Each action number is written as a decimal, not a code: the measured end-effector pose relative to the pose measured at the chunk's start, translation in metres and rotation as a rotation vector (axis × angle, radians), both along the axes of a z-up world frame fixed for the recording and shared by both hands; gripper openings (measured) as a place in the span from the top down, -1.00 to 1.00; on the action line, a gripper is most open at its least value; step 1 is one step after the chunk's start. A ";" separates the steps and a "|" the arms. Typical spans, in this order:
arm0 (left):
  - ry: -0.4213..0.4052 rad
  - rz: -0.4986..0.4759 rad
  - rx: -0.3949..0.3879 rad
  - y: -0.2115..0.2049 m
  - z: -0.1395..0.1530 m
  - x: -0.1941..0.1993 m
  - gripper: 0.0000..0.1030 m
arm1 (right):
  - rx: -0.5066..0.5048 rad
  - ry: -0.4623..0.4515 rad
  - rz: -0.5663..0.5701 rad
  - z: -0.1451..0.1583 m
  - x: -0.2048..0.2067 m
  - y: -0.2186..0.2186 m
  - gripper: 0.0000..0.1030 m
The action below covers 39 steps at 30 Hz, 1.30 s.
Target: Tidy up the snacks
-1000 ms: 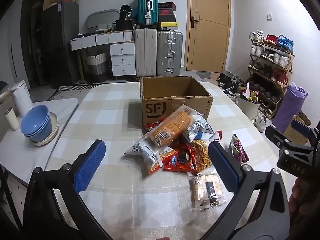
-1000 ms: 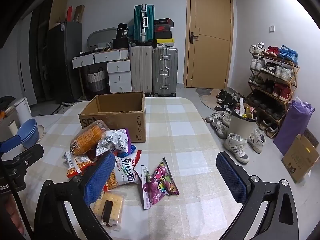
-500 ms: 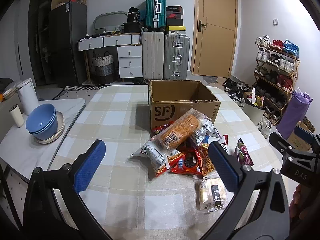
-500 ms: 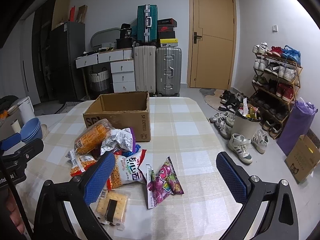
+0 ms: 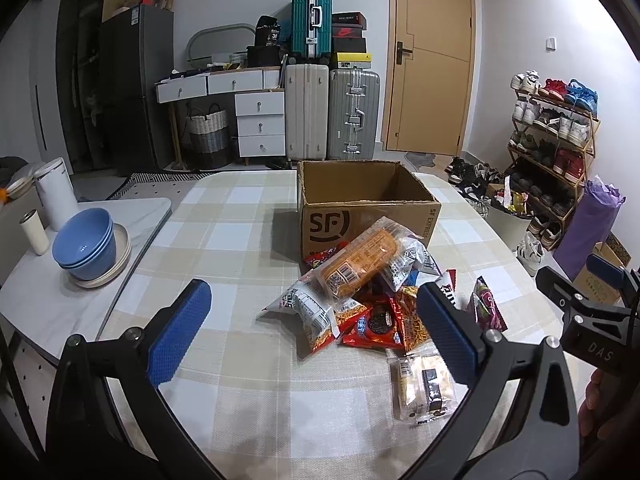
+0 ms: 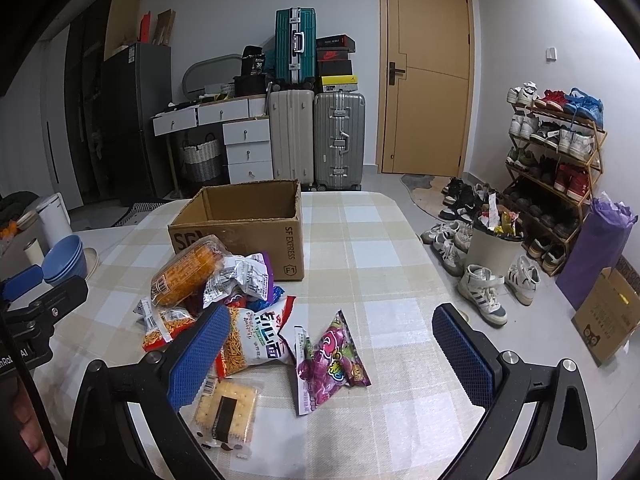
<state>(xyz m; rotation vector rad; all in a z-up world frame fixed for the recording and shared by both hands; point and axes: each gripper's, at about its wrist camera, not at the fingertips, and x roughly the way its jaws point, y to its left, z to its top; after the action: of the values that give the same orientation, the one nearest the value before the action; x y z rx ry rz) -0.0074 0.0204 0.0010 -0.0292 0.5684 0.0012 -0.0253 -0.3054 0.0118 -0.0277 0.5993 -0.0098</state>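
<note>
- The left gripper (image 5: 312, 330) is held above the checked table (image 5: 224, 240) with its blue padded fingers (image 5: 178, 334) spread wide. Nothing is held or touched.
- The right gripper (image 6: 330, 354) is also wide open and empty, above the purple candy bag (image 6: 328, 360).
- The pile of shiny snack bags (image 5: 360, 292) is heaped on the table, touching the front of the open brown cardboard box (image 5: 360, 200).
- The clear cracker pack (image 6: 226, 410) lies near the table edge and could be knocked off by a low finger.
- The puffy orange bag (image 5: 360, 260) on top could slip from a weak pinch, or be crushed by a hard one.
- The stack of blue bowls (image 5: 86, 244) stands well apart.
</note>
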 end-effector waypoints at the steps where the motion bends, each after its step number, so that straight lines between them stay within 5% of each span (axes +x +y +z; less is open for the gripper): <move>1: -0.001 -0.001 0.001 0.000 0.000 0.000 -0.99 | 0.000 0.001 0.001 -0.001 0.000 0.000 -0.99; 39: 0.025 0.011 -0.019 0.012 -0.011 0.007 -0.99 | 0.033 0.025 0.043 -0.007 0.002 0.001 -0.99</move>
<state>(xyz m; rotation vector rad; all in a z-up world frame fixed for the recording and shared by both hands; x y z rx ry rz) -0.0007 0.0326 -0.0096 -0.0511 0.5937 0.0067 -0.0230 -0.3044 0.0046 -0.0085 0.6241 0.0425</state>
